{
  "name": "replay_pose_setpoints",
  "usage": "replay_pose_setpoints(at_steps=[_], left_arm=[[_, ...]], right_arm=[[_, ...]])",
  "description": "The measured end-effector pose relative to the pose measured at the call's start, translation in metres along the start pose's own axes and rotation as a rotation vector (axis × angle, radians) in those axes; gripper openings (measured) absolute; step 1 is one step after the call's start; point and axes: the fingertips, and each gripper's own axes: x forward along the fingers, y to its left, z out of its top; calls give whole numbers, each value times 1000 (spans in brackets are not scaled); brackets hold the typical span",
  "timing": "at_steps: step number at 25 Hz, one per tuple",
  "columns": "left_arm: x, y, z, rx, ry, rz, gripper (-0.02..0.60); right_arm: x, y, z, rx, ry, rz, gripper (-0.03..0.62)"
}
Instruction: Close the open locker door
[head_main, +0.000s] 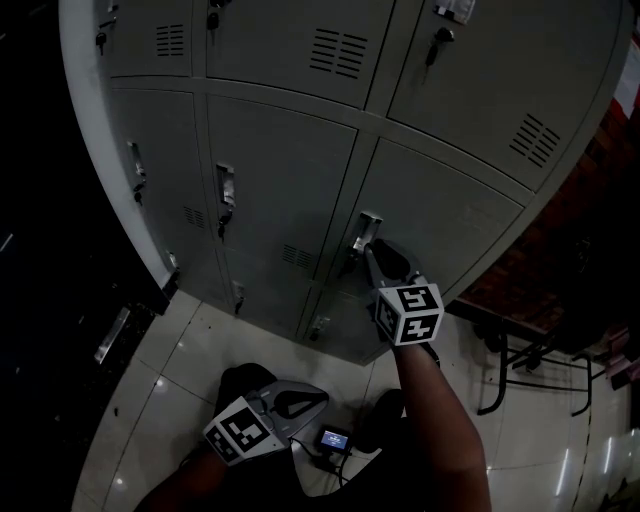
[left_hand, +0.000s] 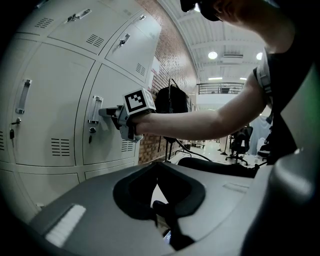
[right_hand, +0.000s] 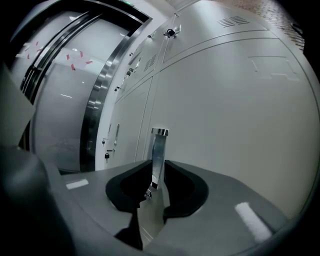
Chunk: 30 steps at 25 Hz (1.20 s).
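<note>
A bank of grey lockers (head_main: 290, 190) stands in front of me. On the middle-row door (head_main: 450, 225) a chrome handle (head_main: 365, 232) sticks out, and my right gripper (head_main: 375, 255) reaches up to it. In the right gripper view the handle (right_hand: 159, 150) stands upright between the black pads, with the right gripper (right_hand: 156, 187) shut on it. The left gripper view shows that gripper (left_hand: 106, 113) at the handle (left_hand: 95, 111), and the door looks about flush with its neighbours. My left gripper (head_main: 318, 398) hangs low over the floor, shut and holding nothing (left_hand: 162, 212).
A small device with a lit screen (head_main: 333, 438) lies on the tiled floor (head_main: 190, 350) by my feet. A black metal frame (head_main: 510, 370) and a brick wall (head_main: 560, 270) are to the right. A steel-framed doorway (right_hand: 95, 100) lies left of the lockers.
</note>
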Motion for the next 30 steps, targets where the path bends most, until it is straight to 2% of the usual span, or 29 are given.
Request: replay_pose_setpoints(at_steps=[3, 11, 15, 18, 23, 30], left_arm=[[0, 0, -1, -2, 2, 0, 12], [0, 0, -1, -1, 3, 3, 12], [0, 1, -3, -1, 2, 1, 12], [-1, 2, -3, 2, 7, 5, 12], [-1, 2, -5, 15, 23, 11, 12], [3, 2, -7, 20, 36, 12, 12]], right_arm=[[0, -2, 0, -7, -3, -1, 61], [0, -1, -1, 7, -11, -3, 63], [-6, 3, 2, 39, -31, 8, 117], [-18, 6, 6, 68, -59, 25, 115], [-51, 10, 0, 115, -69, 53, 52], [-115, 15, -33, 163, -36, 64, 12]])
